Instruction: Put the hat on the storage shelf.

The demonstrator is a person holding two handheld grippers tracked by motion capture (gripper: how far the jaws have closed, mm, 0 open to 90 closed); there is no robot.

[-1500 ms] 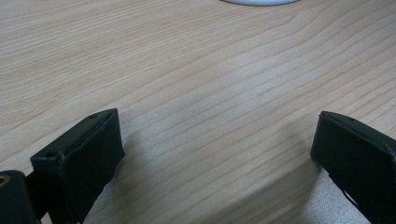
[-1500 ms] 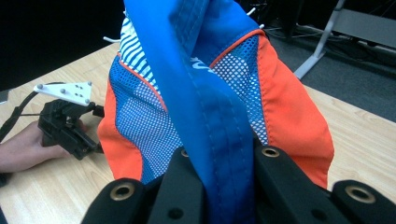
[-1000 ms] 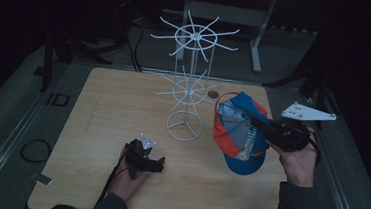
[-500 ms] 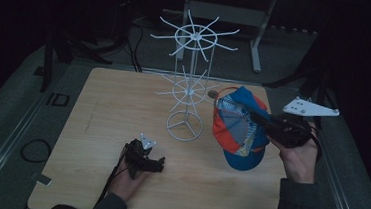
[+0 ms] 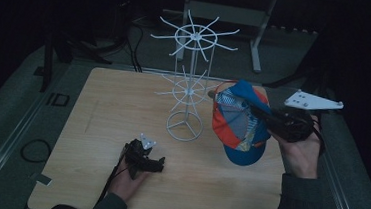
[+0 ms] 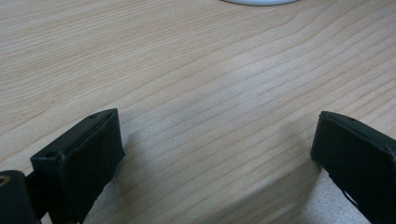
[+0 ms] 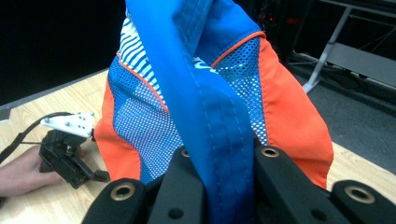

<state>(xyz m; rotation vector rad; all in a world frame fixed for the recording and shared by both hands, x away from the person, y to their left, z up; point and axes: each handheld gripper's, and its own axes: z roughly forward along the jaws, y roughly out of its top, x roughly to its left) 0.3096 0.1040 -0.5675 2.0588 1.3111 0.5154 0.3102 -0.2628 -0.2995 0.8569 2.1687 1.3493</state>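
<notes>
We see the right gripper (image 5: 260,113) clenched on a cap (image 5: 237,121); in the right gripper view both jaws pinch a blue band of its fabric, with orange panels and blue mesh spreading out either side of them. The cap (image 7: 205,93) hangs off the jaws above the table (image 5: 108,108), its bill lowest, just beside the white wire rack (image 5: 189,80). The cap's crown sits near the tip of one lower spoke; we cannot tell if they touch. The left gripper (image 5: 156,163) rests on the table, well apart from the cap, on the near side of the rack's ring base. In the left gripper view its jaws stand released and wide apart, bare wood (image 6: 210,93) between them.
</notes>
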